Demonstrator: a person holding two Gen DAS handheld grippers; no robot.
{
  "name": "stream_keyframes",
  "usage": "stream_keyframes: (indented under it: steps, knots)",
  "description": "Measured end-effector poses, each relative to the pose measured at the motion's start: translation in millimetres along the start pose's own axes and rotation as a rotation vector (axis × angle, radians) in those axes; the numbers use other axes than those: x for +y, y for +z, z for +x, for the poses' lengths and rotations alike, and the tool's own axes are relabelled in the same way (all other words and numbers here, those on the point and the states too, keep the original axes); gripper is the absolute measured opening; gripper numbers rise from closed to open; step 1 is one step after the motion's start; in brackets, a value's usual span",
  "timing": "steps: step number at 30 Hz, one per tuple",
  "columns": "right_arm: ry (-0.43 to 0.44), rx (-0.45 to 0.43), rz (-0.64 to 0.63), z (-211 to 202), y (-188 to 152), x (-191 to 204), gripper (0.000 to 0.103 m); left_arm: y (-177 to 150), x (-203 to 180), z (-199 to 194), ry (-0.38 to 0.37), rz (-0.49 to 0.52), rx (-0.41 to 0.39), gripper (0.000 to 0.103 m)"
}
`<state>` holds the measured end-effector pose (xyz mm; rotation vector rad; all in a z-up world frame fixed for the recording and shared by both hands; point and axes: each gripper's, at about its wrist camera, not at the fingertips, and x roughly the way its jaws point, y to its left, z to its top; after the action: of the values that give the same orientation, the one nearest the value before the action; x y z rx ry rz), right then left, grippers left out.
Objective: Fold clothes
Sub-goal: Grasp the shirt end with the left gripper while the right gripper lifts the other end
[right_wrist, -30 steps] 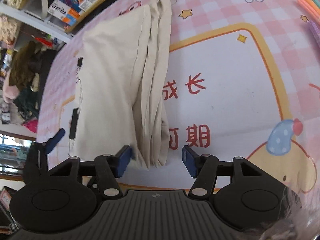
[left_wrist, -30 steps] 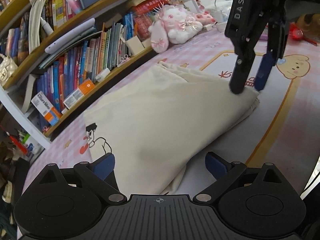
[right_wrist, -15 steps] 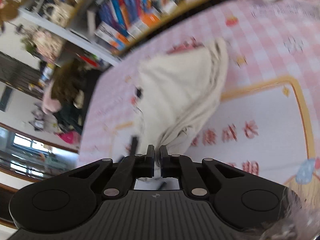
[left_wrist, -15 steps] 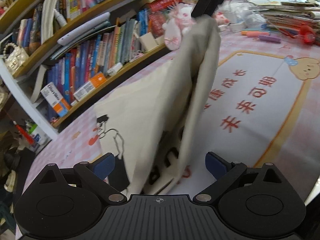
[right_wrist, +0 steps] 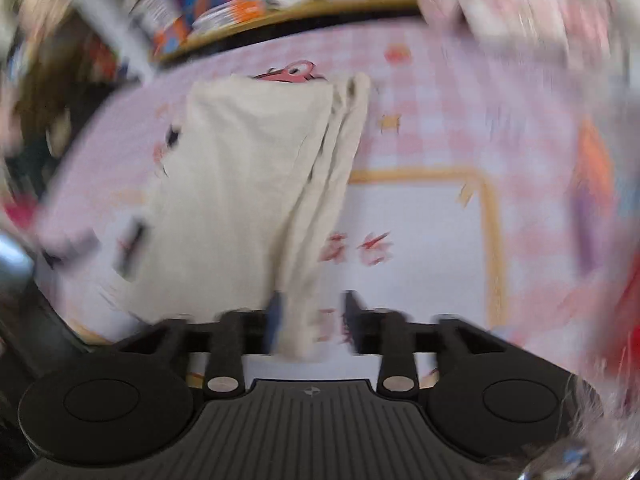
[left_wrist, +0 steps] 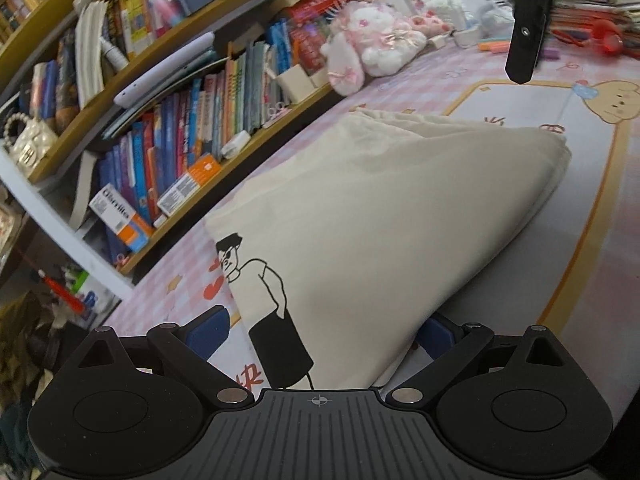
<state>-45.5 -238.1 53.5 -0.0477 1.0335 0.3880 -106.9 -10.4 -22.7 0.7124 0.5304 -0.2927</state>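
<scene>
Across the pink checked tabletop (left_wrist: 580, 240) lay the cream garment (left_wrist: 380, 208), folded into a thick strip. My left hand-held gripper (left_wrist: 320, 332) stood wide open around its near end. My right hand-held gripper (right_wrist: 312, 320) was opening, cloth between unpressed pads. I judged the next fold needed a fresh grasp.

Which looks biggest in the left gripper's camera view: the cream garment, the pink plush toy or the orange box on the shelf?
1. Cream garment, filling most of the view, though it also lies nearest the camera.
2. Pink plush toy.
3. Orange box, smallest, though not by much.
</scene>
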Motion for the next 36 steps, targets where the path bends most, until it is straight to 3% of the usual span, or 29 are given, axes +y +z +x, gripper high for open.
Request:
stream_keyframes:
  steps: [4, 6, 9, 15, 18, 21, 23, 24, 28, 31, 33, 36]
  knots:
    - [-0.092, -0.067, -0.523, 1, -21, 48, 0.066, 3, 8, -1, -0.039, 0.006, -0.014, 0.099]
    - [-0.1, -0.095, -0.701, 7, -32, 67, 0.07, 6, 16, -2, -0.057, -0.007, -0.025, 0.099]
    - [-0.098, -0.121, -0.844, 22, -45, 89, 0.07, 10, 28, 0, -0.088, -0.051, -0.031, 0.099]
    - [-0.122, -0.185, -0.926, 45, -56, 118, 0.07, 17, 54, 4, -0.184, -0.193, -0.023, 0.099]
    - [-0.194, -0.203, -0.98, 58, -61, 128, 0.064, 15, 62, 3, -0.214, -0.232, -0.031, 0.099]
    - [-0.304, -0.221, -1.043, 67, -66, 132, 0.038, 12, 63, 2, -0.232, -0.227, -0.042, 0.099]
    - [-0.314, -0.224, -1.048, 67, -63, 131, 0.016, 10, 62, 2, -0.245, -0.203, -0.041, 0.099]
    - [-0.314, -0.221, -1.038, 65, -60, 131, 0.012, 9, 58, 1, -0.248, -0.183, -0.038, 0.099]
    - [-0.303, -0.252, -0.99, 49, -47, 133, 0.011, 3, 43, -5, -0.246, -0.085, -0.038, 0.097]
    - [-0.302, -0.26, -0.972, 42, -37, 135, 0.011, -3, 32, -8, -0.22, -0.005, -0.029, 0.083]
    - [-0.298, -0.255, -0.961, 40, -33, 135, 0.011, -7, 24, -7, -0.158, 0.072, -0.014, 0.047]
    - [-0.302, -0.242, -0.962, 40, -35, 131, 0.011, -13, 23, -5, -0.105, 0.145, -0.016, 0.021]
